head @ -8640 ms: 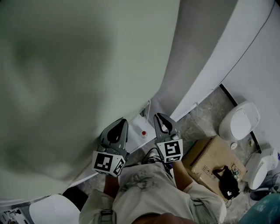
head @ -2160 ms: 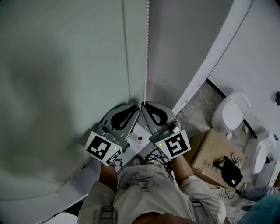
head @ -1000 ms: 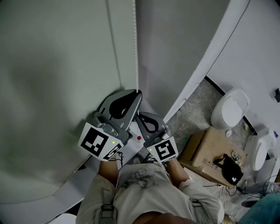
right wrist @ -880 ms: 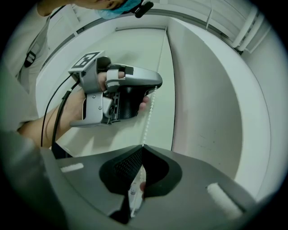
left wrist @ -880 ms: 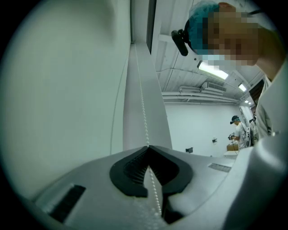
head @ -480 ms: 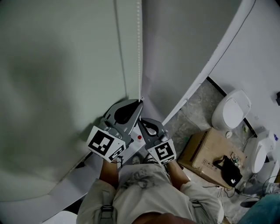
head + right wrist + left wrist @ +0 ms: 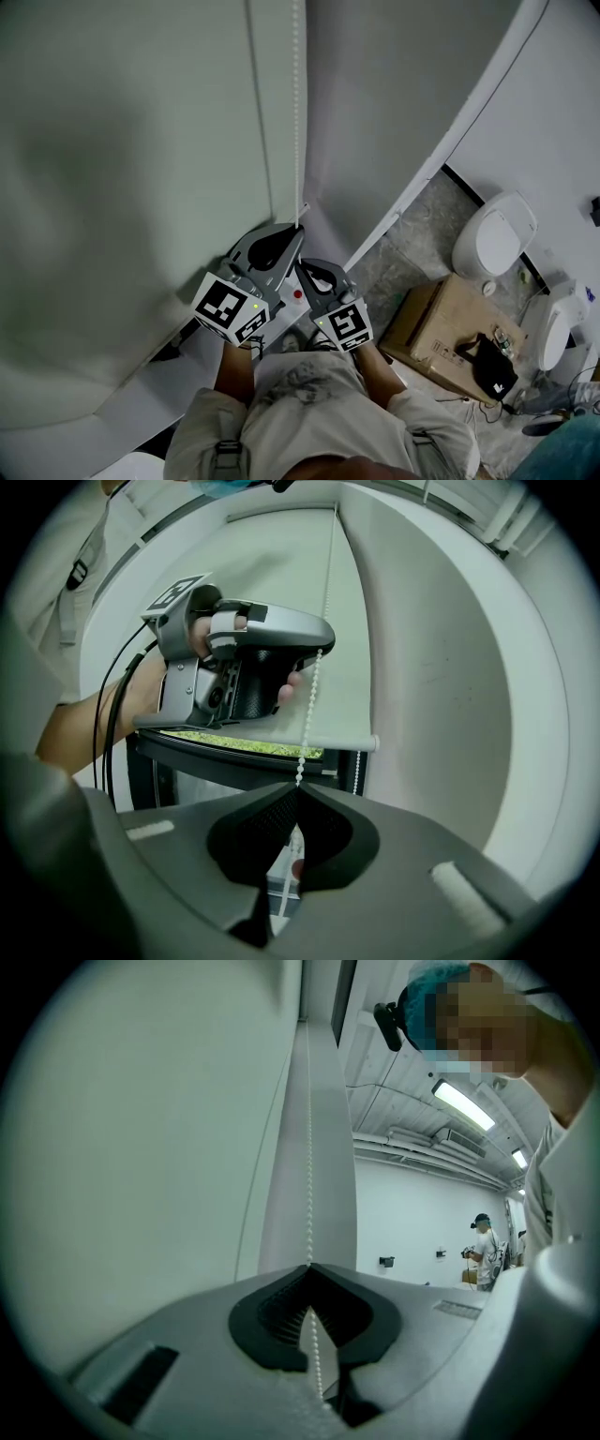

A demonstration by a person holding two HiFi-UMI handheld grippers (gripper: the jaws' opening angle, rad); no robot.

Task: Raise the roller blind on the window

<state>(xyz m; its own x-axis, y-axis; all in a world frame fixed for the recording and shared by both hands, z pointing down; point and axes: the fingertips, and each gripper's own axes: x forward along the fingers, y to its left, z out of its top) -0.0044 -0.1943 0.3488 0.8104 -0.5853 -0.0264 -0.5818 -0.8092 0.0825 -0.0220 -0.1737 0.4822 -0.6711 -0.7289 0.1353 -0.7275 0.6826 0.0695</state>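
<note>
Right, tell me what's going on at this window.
A person holds a two-jaw gripper in each hand, working the white beaded pull chain of the pale roller blind. The left gripper is shut on the chain higher up, and the right gripper is shut on it just below. The blind's bottom bar is partly raised, and a strip of greenery shows through the window beneath it.

Left grey tongs (image 7: 296,232) and right grey tongs (image 7: 303,269) both pinched closed on white bead chain (image 7: 298,112), left one higher, tips nearly touching.
</note>
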